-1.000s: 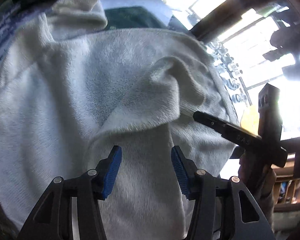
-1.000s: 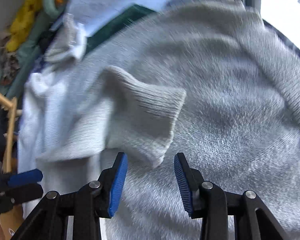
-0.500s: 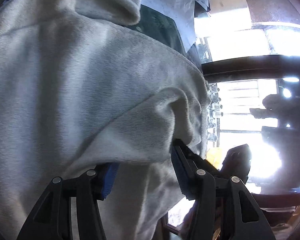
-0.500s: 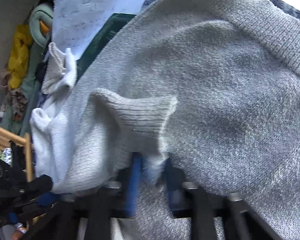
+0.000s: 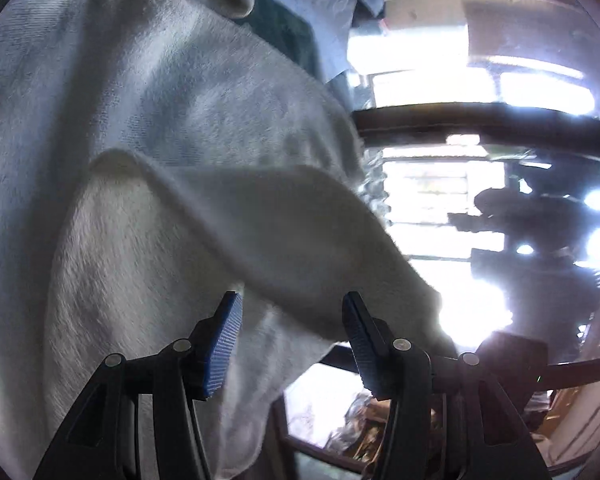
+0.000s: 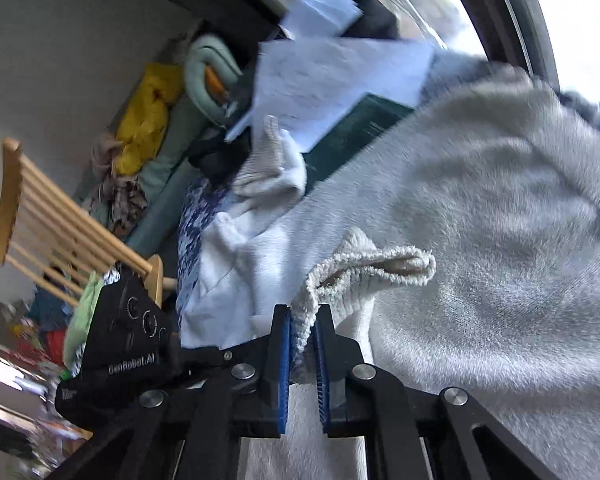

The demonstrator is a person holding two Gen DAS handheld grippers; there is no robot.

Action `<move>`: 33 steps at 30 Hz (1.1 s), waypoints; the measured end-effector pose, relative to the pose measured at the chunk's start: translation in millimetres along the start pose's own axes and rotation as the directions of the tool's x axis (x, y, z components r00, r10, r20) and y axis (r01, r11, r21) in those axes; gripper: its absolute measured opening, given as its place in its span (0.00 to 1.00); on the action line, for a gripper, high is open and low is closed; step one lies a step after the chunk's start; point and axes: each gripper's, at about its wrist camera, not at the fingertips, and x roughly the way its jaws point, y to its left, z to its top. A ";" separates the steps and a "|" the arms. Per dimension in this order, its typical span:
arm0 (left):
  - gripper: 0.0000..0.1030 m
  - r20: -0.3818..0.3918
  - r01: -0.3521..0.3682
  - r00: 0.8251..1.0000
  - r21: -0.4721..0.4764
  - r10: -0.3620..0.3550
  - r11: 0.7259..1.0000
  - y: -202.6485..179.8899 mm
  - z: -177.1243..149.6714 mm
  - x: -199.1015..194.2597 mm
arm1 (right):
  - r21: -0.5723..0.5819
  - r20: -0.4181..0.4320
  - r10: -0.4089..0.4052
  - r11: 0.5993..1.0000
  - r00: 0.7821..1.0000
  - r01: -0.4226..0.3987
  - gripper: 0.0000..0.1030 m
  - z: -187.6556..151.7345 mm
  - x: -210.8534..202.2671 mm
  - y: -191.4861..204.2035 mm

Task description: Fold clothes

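Two grippers are working one grey sweater (image 6: pixel 480 208), which is sprawling over a cluttered pile of laundry and papers. Over on the left of the right wrist view, a wooden slatted chair (image 6: pixel 40 216) is leaning by a pale wall, with a yellow cloth (image 6: pixel 148 116) and a green rolled fabric (image 6: pixel 204 76) heaped beyond it. White paper sheets (image 6: pixel 332 76) are lying over a dark green book (image 6: pixel 356 128) at the sweater's far edge. The right gripper (image 6: pixel 302 344) is pinching the ribbed cuff (image 6: pixel 364 272) tight between its blue pads, lifted off the body of the knit. The left gripper (image 5: pixel 290 340) is standing with jaws apart, a sleeve fold (image 5: pixel 260 220) draping just ahead, pads not pressing. Bright windows (image 5: pixel 440 200) are glaring along the right.
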 end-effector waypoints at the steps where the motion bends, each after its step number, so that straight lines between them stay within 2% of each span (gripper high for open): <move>1: 0.52 0.027 -0.009 1.000 0.030 0.008 1.000 -6.8 -5.7 -3.7 | -0.010 -0.003 0.009 1.000 1.000 -0.009 0.09 -6.7 -8.2 5.5; 4: 0.51 0.004 0.026 1.000 0.053 -0.026 0.998 -17.8 -22.4 -1.1 | 0.004 -0.027 0.041 0.999 0.999 -0.041 0.08 -29.9 -18.4 13.8; 5: 0.47 -0.009 0.036 0.999 0.048 -0.035 0.998 -17.9 -29.0 -1.2 | 0.005 -0.023 0.041 0.999 0.999 -0.041 0.08 -38.2 -20.2 16.2; 6: 0.33 -0.014 0.036 0.999 0.046 -0.036 0.998 -17.0 -34.6 -1.1 | 0.005 -0.022 0.039 0.999 0.999 -0.039 0.08 -46.8 -22.3 18.2; 7: 0.14 -0.018 0.035 0.999 0.046 -0.034 0.998 -16.1 -39.9 -0.8 | 0.005 -0.021 0.036 0.999 0.999 -0.036 0.08 -55.4 -24.4 20.1; 9: 0.06 -0.024 0.022 0.999 0.045 -0.021 0.999 -9.3 -50.9 -6.1 | 0.039 -0.031 0.056 0.998 0.998 -0.055 0.08 -69.7 -24.2 19.5; 12: 0.04 -0.022 0.001 1.000 0.024 0.000 1.000 8.3 -67.7 -25.0 | 0.078 -0.052 0.085 0.994 0.995 -0.081 0.09 -91.9 -22.4 19.7; 15: 0.04 -0.019 -0.063 0.998 0.047 0.064 0.997 21.5 -77.2 -41.0 | 0.095 -0.086 0.116 0.990 0.990 -0.108 0.09 -118.2 -17.7 22.9; 19: 0.04 -0.006 -0.220 0.975 0.105 0.221 0.970 33.4 -96.2 -68.3 | 0.153 -0.132 0.171 0.977 0.976 -0.150 0.09 -156.2 -3.4 22.5; 21: 0.04 0.002 -0.260 0.965 0.124 0.262 0.958 38.1 -109.8 -75.8 | 0.164 -0.166 0.159 0.977 0.973 -0.132 0.08 -175.5 11.1 24.5; 24: 0.04 -0.019 -0.309 0.948 0.176 0.317 0.935 44.1 -132.3 -74.6 | 0.204 -0.233 0.186 0.969 0.954 -0.140 0.08 -200.4 27.3 25.2; 28: 0.04 -0.010 -0.314 0.947 0.190 0.321 0.930 51.0 -149.7 -82.2 | 0.204 -0.228 0.184 0.969 0.956 -0.137 0.08 -216.6 15.8 25.5; 31: 0.04 0.023 -0.353 0.935 0.186 0.355 0.917 55.5 -153.8 -93.9 | 0.201 -0.190 0.184 0.969 0.964 -0.145 0.08 -220.3 -4.2 26.0; 33: 0.04 0.008 -0.320 0.946 0.182 0.324 0.930 60.8 -155.4 -99.8 | 0.187 -0.153 0.194 0.969 0.969 -0.164 0.08 -221.1 -19.7 29.6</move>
